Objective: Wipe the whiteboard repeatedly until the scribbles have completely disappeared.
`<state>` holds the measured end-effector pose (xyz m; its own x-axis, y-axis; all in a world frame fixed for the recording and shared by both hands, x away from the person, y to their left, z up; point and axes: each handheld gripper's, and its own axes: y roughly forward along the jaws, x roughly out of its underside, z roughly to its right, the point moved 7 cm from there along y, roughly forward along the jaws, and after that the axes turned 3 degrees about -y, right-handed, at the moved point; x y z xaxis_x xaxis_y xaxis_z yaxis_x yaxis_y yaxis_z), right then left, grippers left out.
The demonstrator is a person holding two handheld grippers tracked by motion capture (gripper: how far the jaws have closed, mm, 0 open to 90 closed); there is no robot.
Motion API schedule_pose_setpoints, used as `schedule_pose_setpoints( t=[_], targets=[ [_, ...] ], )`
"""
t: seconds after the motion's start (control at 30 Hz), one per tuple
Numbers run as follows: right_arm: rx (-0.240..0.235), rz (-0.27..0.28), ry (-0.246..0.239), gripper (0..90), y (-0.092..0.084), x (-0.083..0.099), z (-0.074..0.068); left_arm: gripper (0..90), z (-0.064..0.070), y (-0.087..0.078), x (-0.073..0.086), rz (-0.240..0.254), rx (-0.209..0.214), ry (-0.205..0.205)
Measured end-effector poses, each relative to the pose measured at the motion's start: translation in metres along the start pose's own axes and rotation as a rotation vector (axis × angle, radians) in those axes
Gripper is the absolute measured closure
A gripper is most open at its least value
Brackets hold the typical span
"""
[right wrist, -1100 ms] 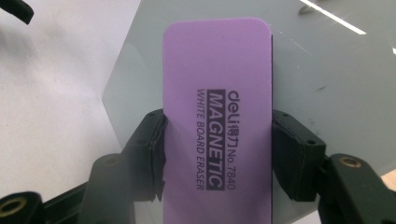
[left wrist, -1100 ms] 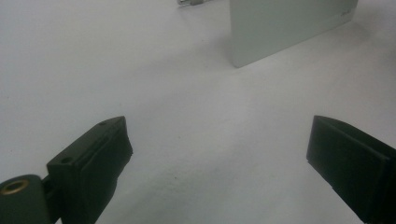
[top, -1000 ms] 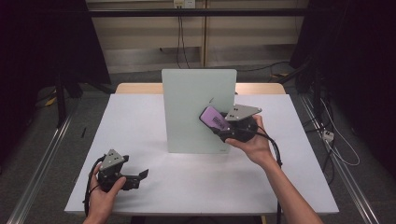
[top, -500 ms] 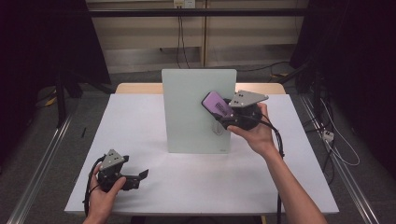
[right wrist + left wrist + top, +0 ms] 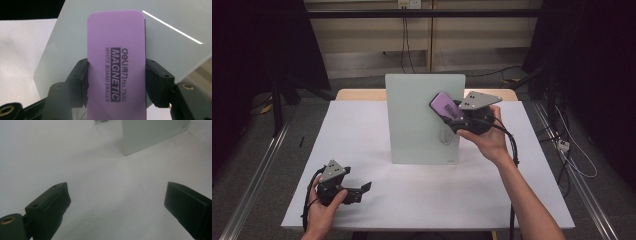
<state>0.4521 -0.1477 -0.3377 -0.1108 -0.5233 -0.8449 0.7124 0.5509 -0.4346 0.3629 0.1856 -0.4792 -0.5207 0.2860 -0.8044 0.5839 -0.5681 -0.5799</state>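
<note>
A purple magnetic whiteboard eraser (image 5: 116,57) is clamped between the jaws of my right gripper (image 5: 116,82); its label reads "deli MAGNETIC WHITE BOARD ERASER". In the high view the eraser (image 5: 445,105) is held up against the upper right part of an upright pale green whiteboard (image 5: 417,120), with the right gripper (image 5: 457,117) just to its right. Faint drawn marks (image 5: 445,136) show on the board below the eraser. My left gripper (image 5: 362,190) rests low on the white table (image 5: 362,130) at the front left, jaws wide apart and holding nothing; between them I see bare table (image 5: 117,202).
The whiteboard (image 5: 152,135) stands mid-table, with its lower edge ahead of the left gripper. Cables trail from both grippers. Metal rails run along the floor on both sides of the table, and dark curtains hang behind.
My right gripper has carried the eraser upward along the board's right side, from about mid-height to near its top. The left gripper has stayed put.
</note>
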Motion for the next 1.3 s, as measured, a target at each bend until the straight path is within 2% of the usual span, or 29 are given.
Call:
schedule_pose_setpoints(
  t=[0.2,0.37,0.5,0.63,0.77,0.97,1.3],
  targets=[
    [-0.032,-0.015,-0.003,41.9,0.005,0.011,-0.011,6.0,0.001,0.001,0.000,-0.001,0.004,0.001],
    [-0.041,-0.022,-0.001,41.9,0.005,0.010,-0.010,6.0,0.001,0.001,0.000,0.001,0.005,0.000],
    [-0.022,-0.008,0.000,41.9,0.002,0.003,-0.004,6.0,0.000,0.000,0.001,-0.004,0.002,-0.004],
    [0.018,0.014,0.012,41.9,-0.006,-0.008,0.011,6.0,0.000,0.000,0.000,-0.002,0.004,0.000],
    [0.034,0.018,0.014,41.9,-0.010,-0.013,0.019,6.1,-0.001,-0.001,0.000,0.000,0.002,-0.003],
    [0.013,0.004,0.008,41.9,-0.006,-0.001,0.009,6.0,0.000,-0.001,0.000,-0.001,0.001,0.000],
    [-0.050,-0.038,0.006,42.0,0.002,0.037,-0.018,6.0,0.001,0.000,0.001,-0.002,0.002,0.002]
  ],
)
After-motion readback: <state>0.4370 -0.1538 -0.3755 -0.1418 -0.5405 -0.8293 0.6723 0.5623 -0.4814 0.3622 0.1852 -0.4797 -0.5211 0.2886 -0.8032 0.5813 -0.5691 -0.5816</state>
